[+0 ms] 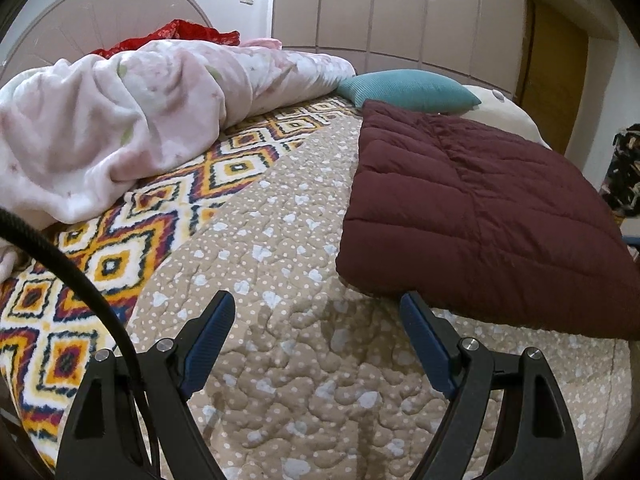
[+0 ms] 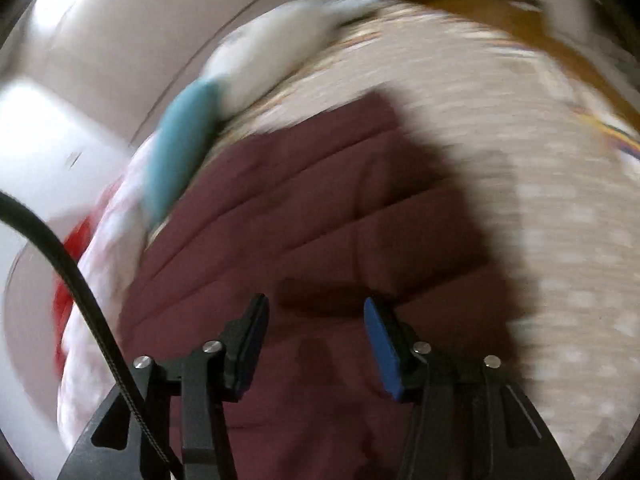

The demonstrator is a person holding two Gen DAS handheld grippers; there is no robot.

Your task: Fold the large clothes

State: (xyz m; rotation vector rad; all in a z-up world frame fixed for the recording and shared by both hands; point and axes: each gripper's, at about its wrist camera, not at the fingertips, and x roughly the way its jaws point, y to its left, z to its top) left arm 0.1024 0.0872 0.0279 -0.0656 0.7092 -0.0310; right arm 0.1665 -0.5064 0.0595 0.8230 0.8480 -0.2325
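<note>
A dark maroon quilted jacket [image 1: 476,208] lies folded flat into a rectangle on the beige dotted quilt [image 1: 280,260] of the bed. My left gripper [image 1: 318,300] is open and empty, above the quilt just left of the jacket's near corner. In the right wrist view, which is blurred by motion, the jacket [image 2: 320,220] fills the middle. My right gripper [image 2: 316,304] is open and empty, hovering over the jacket's near part.
A crumpled pink-white blanket [image 1: 120,120] lies at the left on a diamond-patterned cover [image 1: 100,264]. A teal cushion [image 1: 408,90] sits behind the jacket and shows in the right wrist view [image 2: 180,148]. A red cloth [image 1: 180,34] lies by the headboard. Wardrobes [image 1: 400,8] stand behind.
</note>
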